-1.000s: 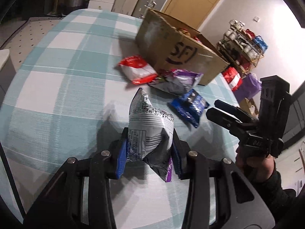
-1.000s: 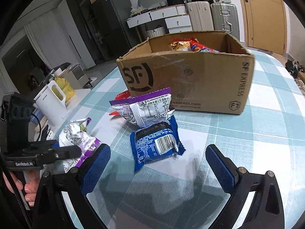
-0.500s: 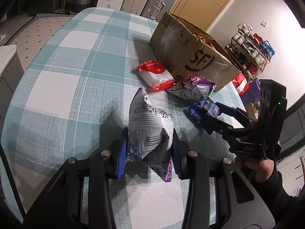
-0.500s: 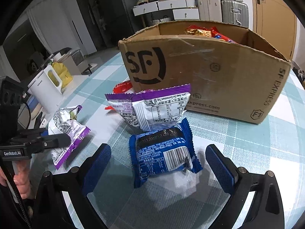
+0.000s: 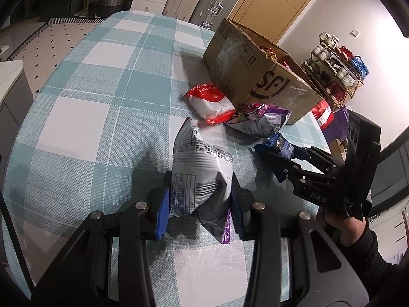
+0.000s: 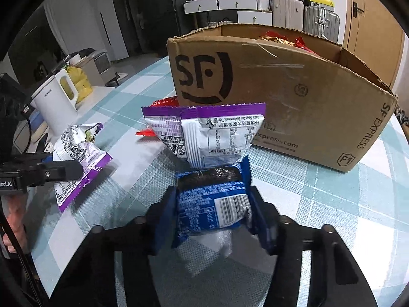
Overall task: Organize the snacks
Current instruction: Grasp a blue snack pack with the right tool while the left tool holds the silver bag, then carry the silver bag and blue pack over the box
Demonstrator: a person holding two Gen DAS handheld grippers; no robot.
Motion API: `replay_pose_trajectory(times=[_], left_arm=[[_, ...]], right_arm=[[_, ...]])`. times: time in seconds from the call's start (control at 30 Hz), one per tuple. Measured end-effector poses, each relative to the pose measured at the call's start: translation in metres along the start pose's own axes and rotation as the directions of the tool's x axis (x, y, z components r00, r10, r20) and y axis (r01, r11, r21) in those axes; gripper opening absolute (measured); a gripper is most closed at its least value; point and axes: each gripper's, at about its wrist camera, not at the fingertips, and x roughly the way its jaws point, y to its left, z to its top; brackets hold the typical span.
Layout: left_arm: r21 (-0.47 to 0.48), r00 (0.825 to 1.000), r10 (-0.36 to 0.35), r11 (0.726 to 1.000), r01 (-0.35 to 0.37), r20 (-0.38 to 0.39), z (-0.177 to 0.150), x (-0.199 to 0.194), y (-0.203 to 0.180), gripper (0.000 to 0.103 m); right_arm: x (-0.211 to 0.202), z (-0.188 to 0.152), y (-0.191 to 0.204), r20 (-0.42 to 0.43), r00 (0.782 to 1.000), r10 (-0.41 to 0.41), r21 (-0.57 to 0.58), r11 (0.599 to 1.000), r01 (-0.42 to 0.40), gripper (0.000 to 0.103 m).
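My left gripper [image 5: 199, 199] is shut on a silver and purple snack bag [image 5: 199, 168], held just over the checked tablecloth; the bag also shows in the right wrist view [image 6: 79, 158]. My right gripper [image 6: 212, 209] is shut on a blue snack packet [image 6: 212, 202] lying on the table; it also shows in the left wrist view [image 5: 281, 144]. A purple and white bag [image 6: 207, 130] lies just beyond the blue packet. A red and white bag [image 5: 211, 102] lies by the cardboard SF box [image 6: 281, 94], which holds several snacks.
A white electric kettle [image 6: 55, 102] stands on a side counter at the left. Suitcases [image 6: 304, 12] and drawers stand behind the box. A shelf rack [image 5: 337, 71] stands beyond the table's far right edge.
My right gripper moved forward to the blue packet and shut on it. My left gripper still holds the silver bag; its view swung left, so the box now sits further right.
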Motion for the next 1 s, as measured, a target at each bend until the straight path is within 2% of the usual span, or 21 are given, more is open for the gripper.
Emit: replay_pose_trajectory(times=[0.23,0.63,1.0], left_arm=[[0.003,1.000,-0.003,1.000,0.003,0.008,-0.002,-0.005,-0.003,0.037],[0.022,1.000,-0.017,1.000,0.017,0.017,-0.004,-0.010,-0.015,0.037],[0.079,0.998,-0.045,0.996,0.042,0.043,0.015,-0.015,-0.045,0.037]], right_arm=[[-0.008,-0.003,-0.002,0.018,1.000,0.010,0.004,1.000,-0.010,0.048],[-0.042,-0.025,-0.021,0.063,0.996,0.056,0.095,0.993,-0.062,0.048],[-0.090,-0.038,-0.044,0.148,0.986,0.078,0.182,0.978,-0.105,0.048]])
